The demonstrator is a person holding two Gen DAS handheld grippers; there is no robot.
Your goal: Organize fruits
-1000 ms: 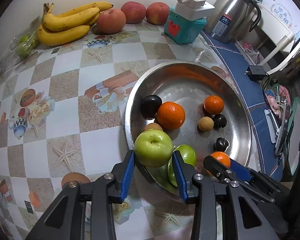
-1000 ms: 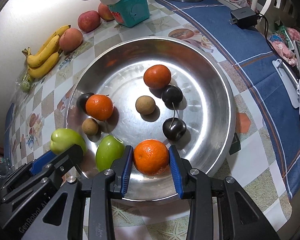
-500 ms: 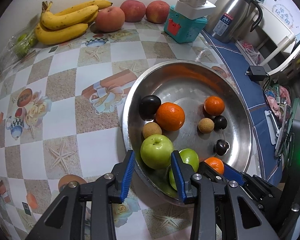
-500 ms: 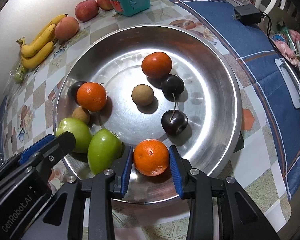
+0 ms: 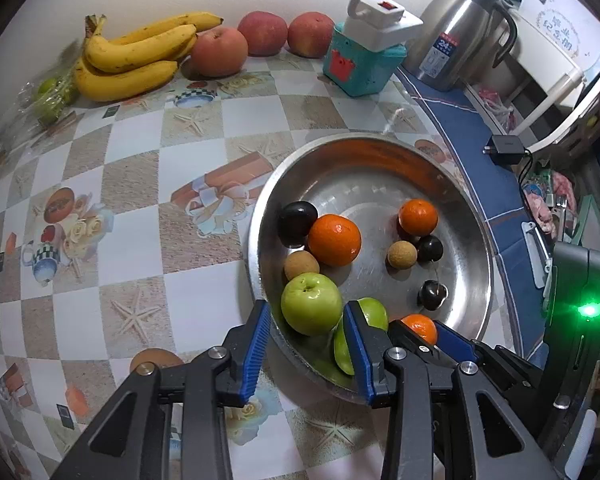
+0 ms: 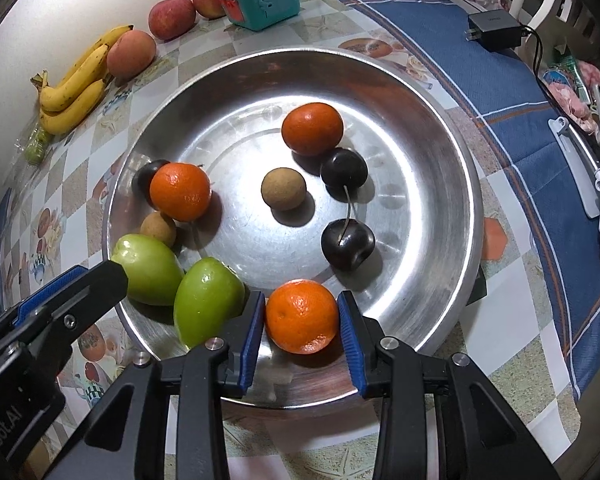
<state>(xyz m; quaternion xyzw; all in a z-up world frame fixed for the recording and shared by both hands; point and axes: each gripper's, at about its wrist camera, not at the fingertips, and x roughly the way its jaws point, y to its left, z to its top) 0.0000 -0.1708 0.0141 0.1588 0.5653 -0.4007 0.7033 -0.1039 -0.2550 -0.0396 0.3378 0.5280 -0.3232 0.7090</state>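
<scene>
Gripping fruit in the bowl (image 6: 452, 128) with both grippers.
Your left gripper (image 5: 306, 346) clamps the green apple (image 5: 311, 303) between its jaws; your right gripper (image 6: 302, 330) clamps the orange (image 6: 301, 315).

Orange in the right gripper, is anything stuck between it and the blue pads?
Nothing visible is. The right gripper has its blue pads right against the orange on both sides, at the near wall of the metal bowl. A green apple lies just outside one finger, not between pad and orange.
</scene>
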